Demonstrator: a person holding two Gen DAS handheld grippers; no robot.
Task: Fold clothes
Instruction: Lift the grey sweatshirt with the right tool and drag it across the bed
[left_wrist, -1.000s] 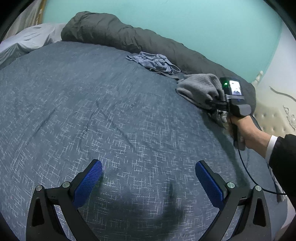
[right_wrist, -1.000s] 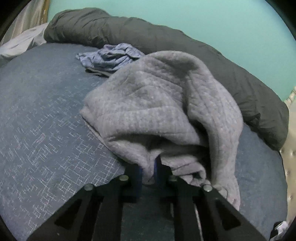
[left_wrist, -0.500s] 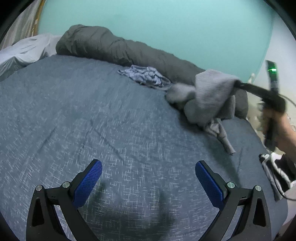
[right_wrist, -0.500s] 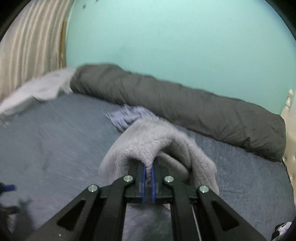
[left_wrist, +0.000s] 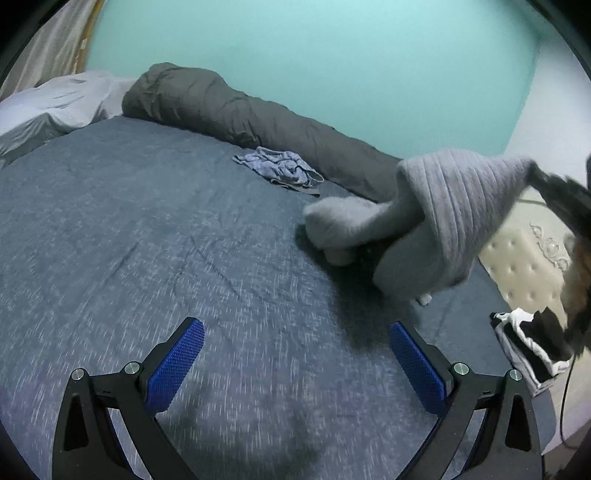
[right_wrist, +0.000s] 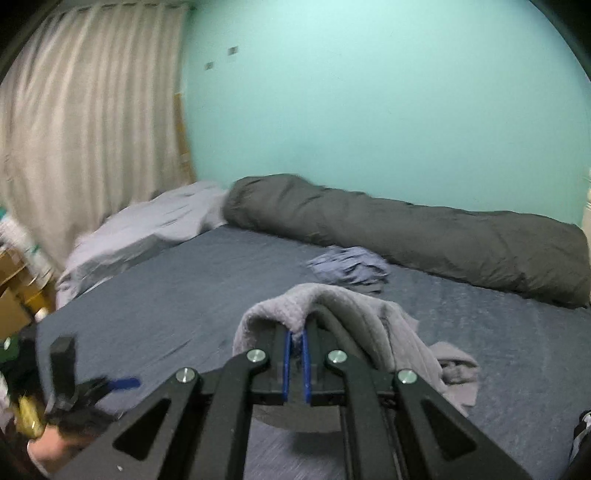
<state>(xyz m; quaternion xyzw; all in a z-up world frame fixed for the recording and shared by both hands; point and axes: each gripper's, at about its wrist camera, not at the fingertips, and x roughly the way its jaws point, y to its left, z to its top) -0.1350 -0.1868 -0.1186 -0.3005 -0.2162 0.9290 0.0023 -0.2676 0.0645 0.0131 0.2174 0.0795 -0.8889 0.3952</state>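
Our left gripper (left_wrist: 295, 363) hangs low with its blue pads spread wide, holding nothing. Our right gripper (right_wrist: 295, 338) is raised, its pads pinched together on a fold of cloth.

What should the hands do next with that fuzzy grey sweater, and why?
Probably bring the open left gripper over to pinch a loose hanging edge. The right gripper is shut on the grey sweater, which dangles bunched up with its low end near the bed. A second grip would likely let it be spread flat for folding.
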